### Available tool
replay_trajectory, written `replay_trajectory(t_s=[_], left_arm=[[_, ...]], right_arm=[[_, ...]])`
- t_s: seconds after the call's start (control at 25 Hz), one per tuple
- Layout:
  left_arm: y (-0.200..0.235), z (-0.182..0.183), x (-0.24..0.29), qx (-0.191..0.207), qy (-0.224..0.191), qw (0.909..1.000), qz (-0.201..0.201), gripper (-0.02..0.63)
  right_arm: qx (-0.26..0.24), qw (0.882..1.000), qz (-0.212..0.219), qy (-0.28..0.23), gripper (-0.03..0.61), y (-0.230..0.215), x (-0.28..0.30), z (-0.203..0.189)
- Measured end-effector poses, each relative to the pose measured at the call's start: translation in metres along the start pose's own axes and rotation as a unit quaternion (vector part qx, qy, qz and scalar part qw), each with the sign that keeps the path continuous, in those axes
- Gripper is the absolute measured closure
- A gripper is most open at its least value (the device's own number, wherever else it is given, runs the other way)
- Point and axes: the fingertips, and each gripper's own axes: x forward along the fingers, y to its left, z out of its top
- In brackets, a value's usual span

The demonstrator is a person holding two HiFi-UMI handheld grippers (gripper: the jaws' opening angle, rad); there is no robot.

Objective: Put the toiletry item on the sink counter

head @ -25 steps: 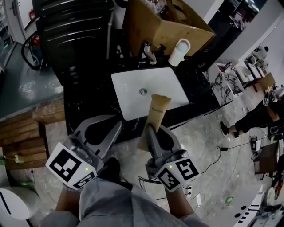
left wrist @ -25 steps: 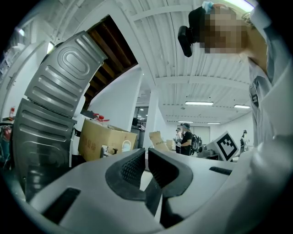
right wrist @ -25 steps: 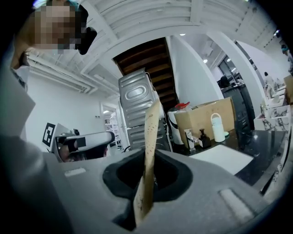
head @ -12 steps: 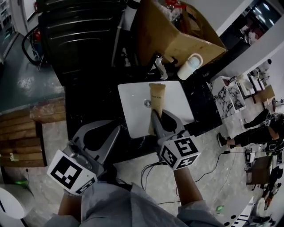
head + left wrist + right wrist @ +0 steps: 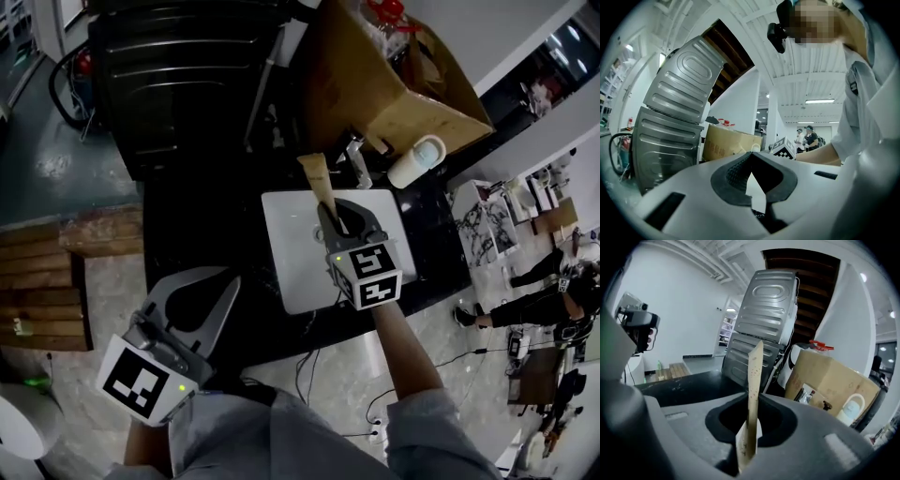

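Note:
The toiletry item is a flat tan tube [image 5: 316,176]. My right gripper [image 5: 329,208] is shut on its lower end and holds it out over the white sink basin [image 5: 292,267], near the faucet [image 5: 356,150]. In the right gripper view the tube [image 5: 754,371] stands edge-on between the jaws of the right gripper [image 5: 751,399], with the black sink counter [image 5: 689,385] beyond. My left gripper [image 5: 232,278] hangs lower left, in front of the counter [image 5: 187,234]. The left gripper [image 5: 751,153] has its tips together with nothing between them.
A cardboard box [image 5: 394,84] and a white bottle [image 5: 417,161] stand behind the basin. A dark ribbed appliance [image 5: 187,75] sits at the back left. Wooden boards [image 5: 56,281] lie to the left. Cables [image 5: 309,361] trail on the floor below the counter.
My right gripper has carried the tube forward from the counter's front edge to over the basin and rolled it edge-on. My left gripper has shifted a little to the left.

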Motion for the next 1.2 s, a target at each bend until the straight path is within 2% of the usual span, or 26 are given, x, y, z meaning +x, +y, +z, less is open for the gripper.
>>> replay_trajectory(t_s=[0.2,0.48,0.6,0.8,1.04,1.2], left_arm=[[0.017,-0.004,-0.008,0.002,0.004,0.9998,0.02,0.609],[0.031,-0.013,-0.016,0.007,0.017,0.9989,0.042,0.609],[0.035,-0.013,-0.018,0.004,0.007,0.9988,0.049,0.609],[0.044,-0.014,-0.023,0.002,0.001,0.9981,0.061,0.609],[0.049,-0.022,-0.024,-0.002,0.007,0.9976,0.069,0.609],[0.048,-0.026,-0.023,-0.003,0.009,0.9976,0.069,0.609]], right_arm=[[-0.076,0.997,0.016,0.022,0.542,-0.008,0.044,-0.002],[-0.185,0.98,0.039,0.055,0.541,-0.017,0.095,-0.008],[-0.243,0.967,0.056,0.061,0.542,-0.015,0.114,-0.011],[-0.329,0.937,0.087,0.079,0.542,-0.01,0.146,-0.024],[-0.384,0.907,0.126,0.118,0.541,-0.009,0.174,-0.047],[-0.409,0.891,0.154,0.123,0.541,-0.007,0.182,-0.06]])
